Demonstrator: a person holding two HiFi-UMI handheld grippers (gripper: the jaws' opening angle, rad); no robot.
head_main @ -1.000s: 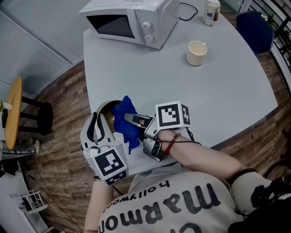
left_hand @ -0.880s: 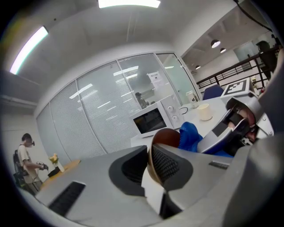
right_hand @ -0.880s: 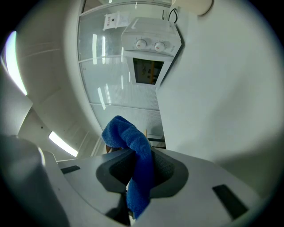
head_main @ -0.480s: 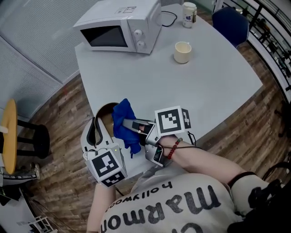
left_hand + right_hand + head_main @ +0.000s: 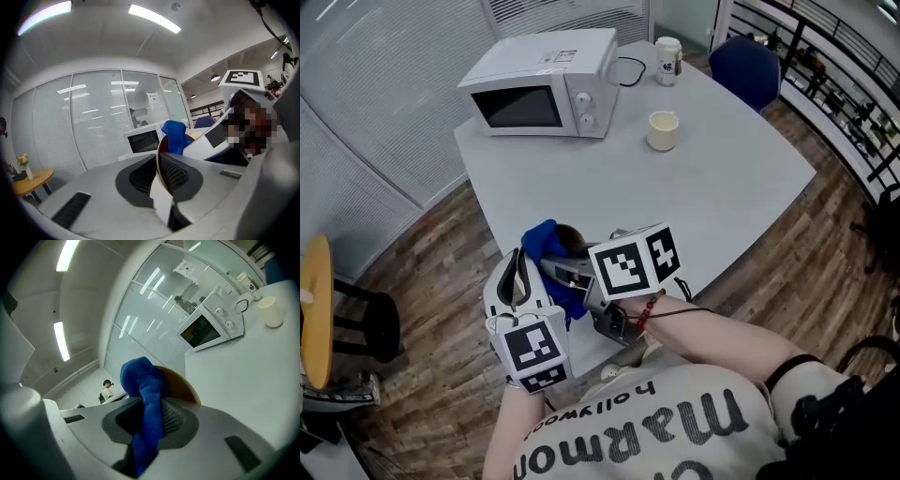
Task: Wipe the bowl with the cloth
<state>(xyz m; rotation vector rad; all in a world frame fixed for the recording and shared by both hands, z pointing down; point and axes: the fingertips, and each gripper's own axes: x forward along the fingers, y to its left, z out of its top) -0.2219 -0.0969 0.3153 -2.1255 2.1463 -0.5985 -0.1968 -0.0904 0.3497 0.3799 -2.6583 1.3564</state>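
- While our left gripper [image 5: 161,176] pinches the rim of the round brown bowl [image 5: 180,387], its jaws have just been closing on it.
- Our right gripper [image 5: 150,425] pinches the soft blue cloth [image 5: 140,376], which touches the bowl.
- We hold both by the near edge of the pale grey table [image 5: 722,187].

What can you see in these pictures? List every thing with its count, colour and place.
table: one, pale grey, centre
microwave: one, white, table's far left
cup: one, cream, right of the microwave
labelled container: one, white, table's far edge
chair: one, blue, beyond the table
side table: one, yellow top, floor at left
bowl: one, tan, in the left gripper
cloth: one, blue, in the right gripper
left gripper: one, grey, jaws just closed further on the bowl's rim
right gripper: one, grey, shut on the cloth
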